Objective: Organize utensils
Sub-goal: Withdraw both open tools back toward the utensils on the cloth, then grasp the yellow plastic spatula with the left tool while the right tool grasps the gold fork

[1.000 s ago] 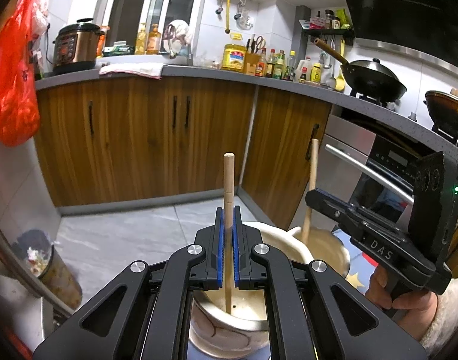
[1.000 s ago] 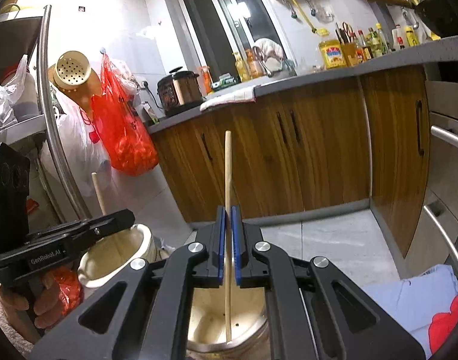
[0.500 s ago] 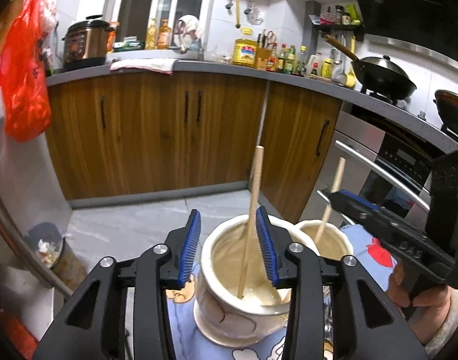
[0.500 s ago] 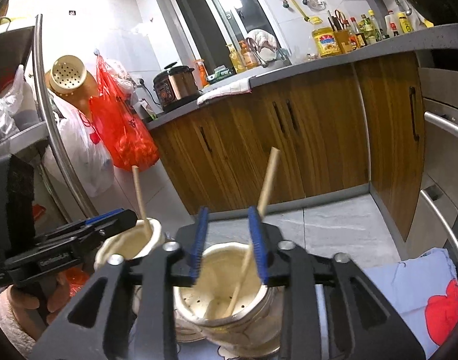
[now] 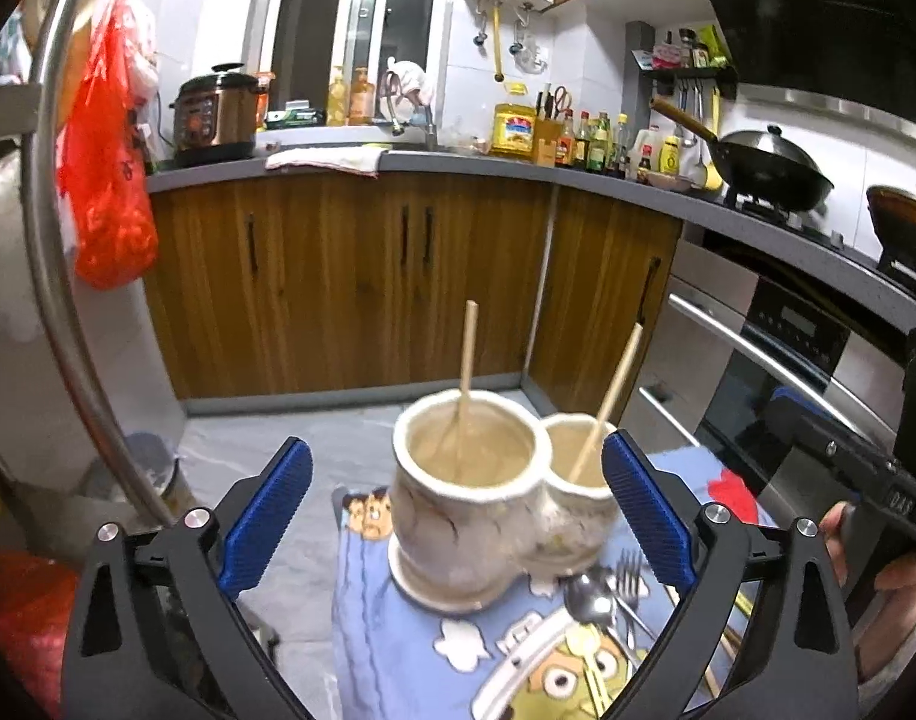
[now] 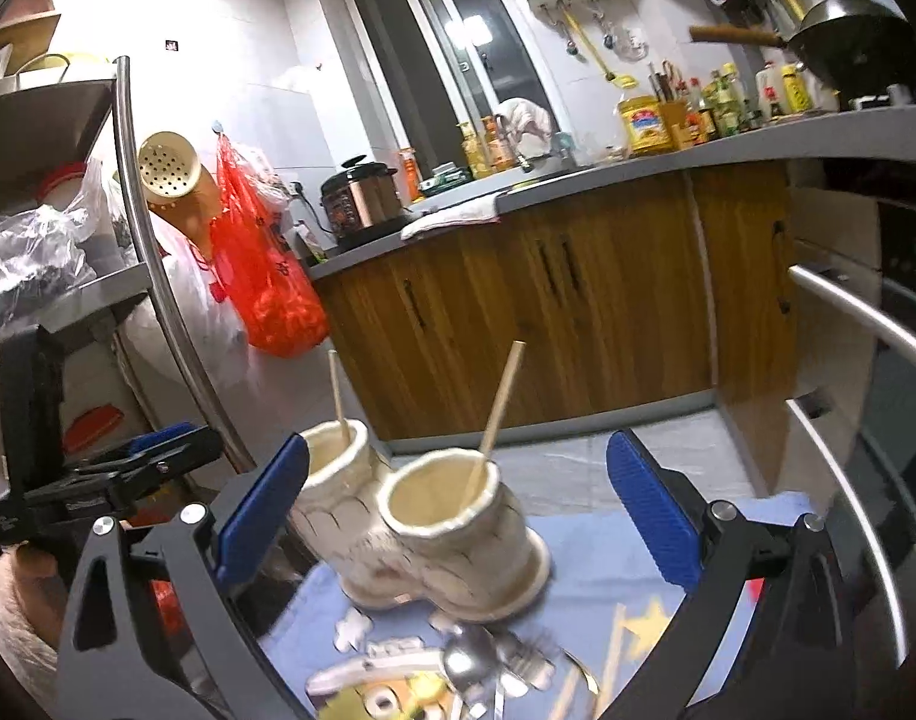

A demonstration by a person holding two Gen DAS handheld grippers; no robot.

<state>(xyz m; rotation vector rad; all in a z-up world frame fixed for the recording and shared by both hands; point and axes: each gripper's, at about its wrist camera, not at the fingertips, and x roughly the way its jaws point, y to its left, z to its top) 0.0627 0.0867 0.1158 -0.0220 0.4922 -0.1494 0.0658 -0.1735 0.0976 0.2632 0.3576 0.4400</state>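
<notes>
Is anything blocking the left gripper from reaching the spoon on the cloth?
Nothing visible does. The left gripper is open, and the spoon lies uncovered on the cloth in front of the ceramic holder, beside a fork.

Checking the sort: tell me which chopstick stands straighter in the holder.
The chopstick in the larger cup; the one in the smaller cup leans clearly rightward.

Red plastic bag (image 5: 107, 180) hangs at left beside wooden cabinets (image 5: 350, 276), pressure cooker (image 5: 215, 114) and oil bottle (image 5: 512, 131) on grey counter (image 5: 458, 161), black wok (image 5: 770, 171) on stove, built-in oven (image 5: 776, 360) below.
</notes>
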